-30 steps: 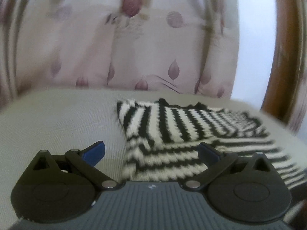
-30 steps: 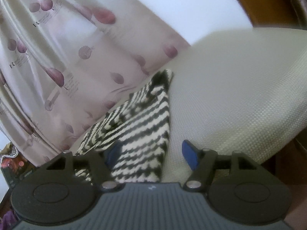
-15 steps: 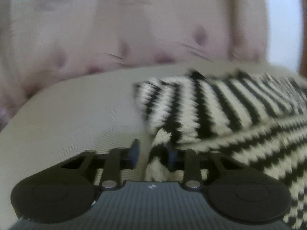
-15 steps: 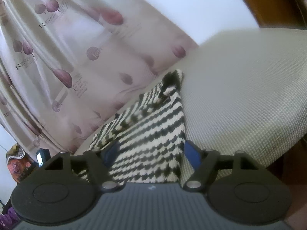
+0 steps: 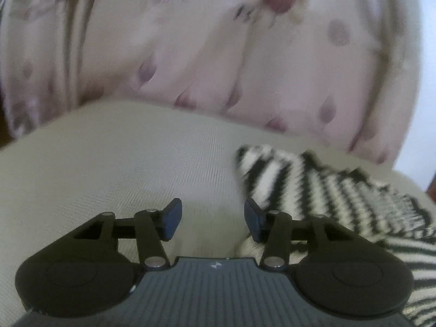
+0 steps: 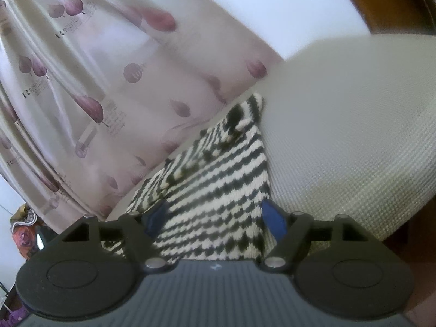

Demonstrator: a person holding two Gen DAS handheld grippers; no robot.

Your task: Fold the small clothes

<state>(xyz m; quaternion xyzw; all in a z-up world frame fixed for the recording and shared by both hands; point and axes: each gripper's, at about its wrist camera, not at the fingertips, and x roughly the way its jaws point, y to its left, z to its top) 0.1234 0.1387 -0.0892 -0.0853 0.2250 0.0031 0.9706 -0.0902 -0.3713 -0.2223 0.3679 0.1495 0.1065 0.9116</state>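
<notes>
Your left gripper (image 5: 212, 219) is released, fingers apart w/ nothing between them but bare cushion (image 5: 114, 169). Its right finger (image 5: 253, 219) sits right at the sweater's (image 5: 321, 190) left edge; can't tell if it's touching. The sweater, black-and-white striped knit, lies folded on the cushion to the right of that gripper and runs off toward the right edge of the left view. A thicker folded layer shows nearest the camera on the right.

Your right gripper (image 6: 215, 216) is also released, fingers wide, and the sweater (image 6: 218, 190) lies between and beyond them. Left finger (image 6: 155, 215) is over the knit; right finger (image 6: 272, 218) is at the sweater's right edge, by the cushion (image 6: 354, 125). Not gripping anything. The far corner of the sweater points up toward the curtain (image 6: 109, 95).

Curtain is pink w/ leaf print and hangs behind the cushion in both views (image 5: 218, 54).
</notes>
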